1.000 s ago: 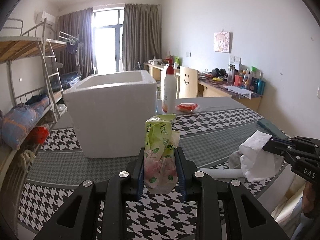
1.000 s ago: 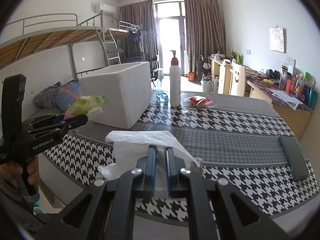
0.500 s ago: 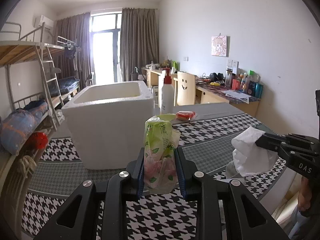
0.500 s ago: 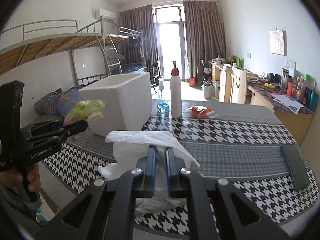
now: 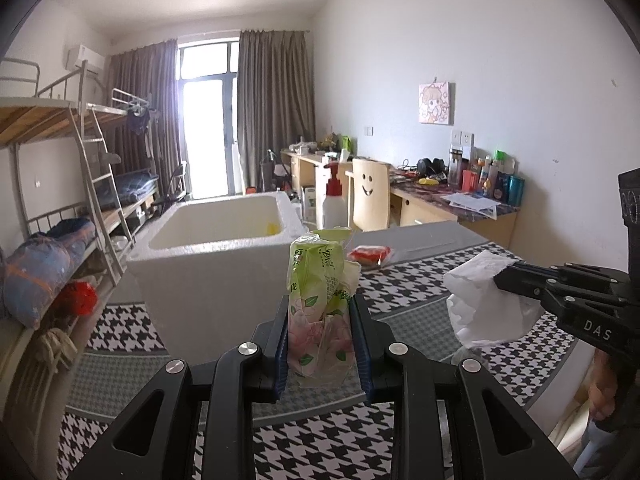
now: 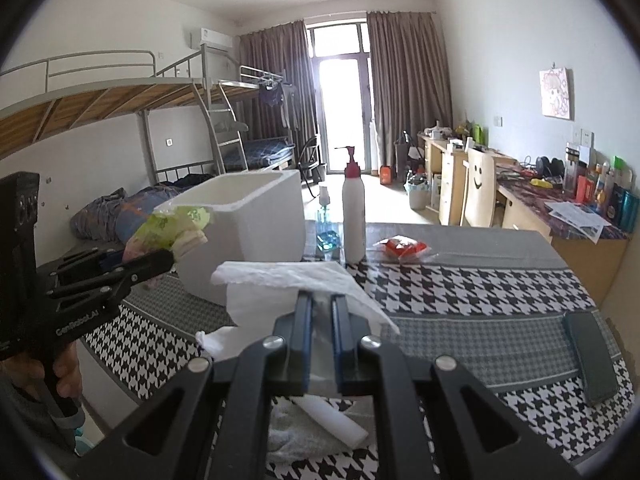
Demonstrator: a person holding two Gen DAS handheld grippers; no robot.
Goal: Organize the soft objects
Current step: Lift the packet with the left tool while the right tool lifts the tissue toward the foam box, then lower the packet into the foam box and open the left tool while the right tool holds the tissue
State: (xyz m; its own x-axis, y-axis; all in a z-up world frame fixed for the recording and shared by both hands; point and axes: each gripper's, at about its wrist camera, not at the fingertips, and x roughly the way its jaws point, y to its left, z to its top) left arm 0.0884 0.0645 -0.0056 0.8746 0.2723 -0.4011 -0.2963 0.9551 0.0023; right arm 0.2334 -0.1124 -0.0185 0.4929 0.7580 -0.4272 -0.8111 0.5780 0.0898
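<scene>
Both grippers loaded, held above the table.
Your left gripper (image 5: 321,344) clamps a green floral plastic tissue pack (image 5: 320,304); your right gripper (image 6: 320,320) pinches white crumpled tissue paper (image 6: 280,284), both before the white foam box (image 5: 212,264) on the houndstooth table (image 6: 480,280).

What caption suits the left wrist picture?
Left gripper clamps a green tissue pack before the white foam box.

A bright window (image 6: 344,100) is flanked by grey curtains (image 6: 408,88). Left of the window a metal bunk bed (image 6: 120,100) is set; right of it, desks (image 5: 452,208) are lined along a white wall (image 5: 500,60).
</scene>
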